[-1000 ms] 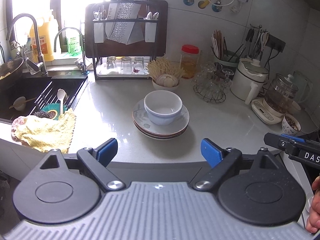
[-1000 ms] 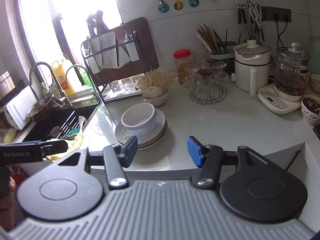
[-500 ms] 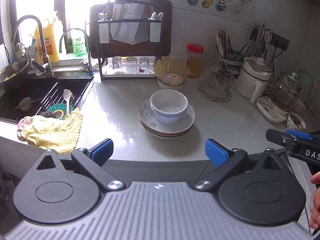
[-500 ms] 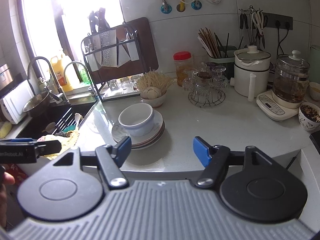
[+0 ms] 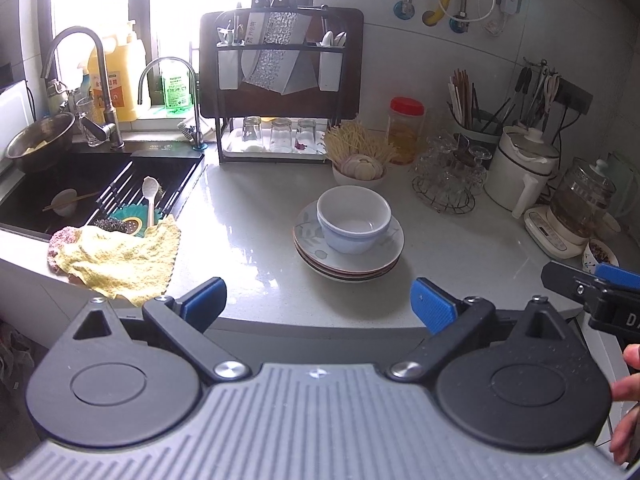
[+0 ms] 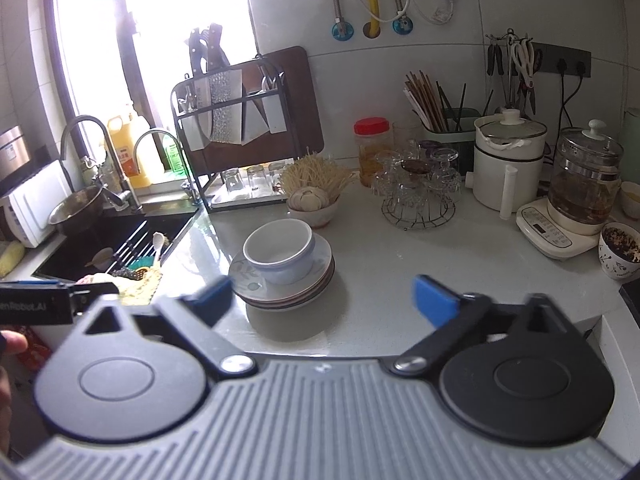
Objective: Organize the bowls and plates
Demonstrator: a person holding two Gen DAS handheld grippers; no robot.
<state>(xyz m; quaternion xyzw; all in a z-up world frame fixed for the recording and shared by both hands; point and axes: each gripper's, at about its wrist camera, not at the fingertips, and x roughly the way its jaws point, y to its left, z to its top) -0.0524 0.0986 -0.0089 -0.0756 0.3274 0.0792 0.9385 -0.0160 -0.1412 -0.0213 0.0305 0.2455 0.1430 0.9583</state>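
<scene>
Both my grippers gape empty | right gripper [image 6: 324, 294] just widened, left gripper [image 5: 318, 300] wide already | bowl [image 5: 354, 218] on plates [image 5: 348, 258] ahead, ungrasped.

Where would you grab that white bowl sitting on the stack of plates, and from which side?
Probably by its rim. The white bowl sits upright and open on the stack of plates, so one finger can slip inside and one outside the wall. Come from the near counter edge, angled down; a garlic bowl crowds the far side. Both grippers, left gripper and right gripper, are open.

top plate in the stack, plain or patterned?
Patterned: the top plate is white with grey-green leaf sprigs. Clearest in the left wrist view.
</scene>
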